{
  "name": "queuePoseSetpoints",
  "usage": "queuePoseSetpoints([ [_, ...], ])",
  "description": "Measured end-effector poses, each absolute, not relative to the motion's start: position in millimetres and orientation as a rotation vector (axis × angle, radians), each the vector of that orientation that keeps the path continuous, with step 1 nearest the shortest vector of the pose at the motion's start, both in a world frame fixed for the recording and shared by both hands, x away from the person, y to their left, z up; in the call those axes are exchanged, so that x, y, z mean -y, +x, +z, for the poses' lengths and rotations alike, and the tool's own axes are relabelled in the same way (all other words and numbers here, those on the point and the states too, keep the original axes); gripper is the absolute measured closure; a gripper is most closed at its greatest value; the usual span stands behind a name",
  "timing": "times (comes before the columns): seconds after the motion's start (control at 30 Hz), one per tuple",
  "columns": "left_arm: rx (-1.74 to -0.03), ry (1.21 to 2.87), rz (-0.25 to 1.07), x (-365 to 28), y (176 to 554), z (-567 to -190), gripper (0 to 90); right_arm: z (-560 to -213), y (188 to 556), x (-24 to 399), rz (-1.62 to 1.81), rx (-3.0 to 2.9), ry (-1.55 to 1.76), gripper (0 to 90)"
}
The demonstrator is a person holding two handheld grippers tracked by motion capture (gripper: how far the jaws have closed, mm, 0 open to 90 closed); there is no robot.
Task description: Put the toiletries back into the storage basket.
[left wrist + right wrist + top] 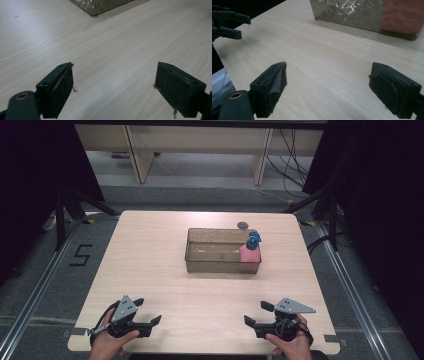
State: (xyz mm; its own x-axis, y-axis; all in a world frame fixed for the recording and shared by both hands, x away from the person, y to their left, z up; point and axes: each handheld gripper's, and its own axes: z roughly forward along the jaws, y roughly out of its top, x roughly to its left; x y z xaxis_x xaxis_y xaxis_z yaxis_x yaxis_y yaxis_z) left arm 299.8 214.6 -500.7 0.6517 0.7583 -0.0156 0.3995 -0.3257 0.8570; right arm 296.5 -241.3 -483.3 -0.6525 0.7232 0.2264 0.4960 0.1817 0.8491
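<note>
- Left gripper (150, 316): held low over the near left part of the table (150, 255), jaws spread wide with nothing between them. It points inward, toward the table's middle; judged a ready pose, not a grasp.
- In the left gripper view the same gripper (113, 82) looks over bare wood, with a near corner of the clear bin (100, 6) at the top edge.
- Clear bin (220, 266): a shallow see-through tub, well apart from both grippers, slightly right of the table's centre. Its walls are the main obstruction; anything inside must probably be reached from above.
- Pink bottle (249, 255): stands upright in the bin's right end, against the wall, blue pump top (254, 239) rising above the rim. This appears to be the work's thing.
- Small dark round object (243, 225): lies on the table just behind the bin; too small to identify.
- Right gripper (257, 315): near right edge, jaws likewise apart and empty. It is the closer tool to the bottle, so likely the one to reach.
- In the right gripper view, the gripper (327, 82) faces the bin wall, bottle (403, 16) showing pink through it.
</note>
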Motion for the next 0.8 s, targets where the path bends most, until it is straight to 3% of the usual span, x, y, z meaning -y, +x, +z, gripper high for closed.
queuePoseSetpoints([
  [0.8,-0.902,1.954,0.49,-211.7,298.8,-501.5,14.9,-490.5,288.1,235.5,1.384,-2.325,1.119,15.6],
])
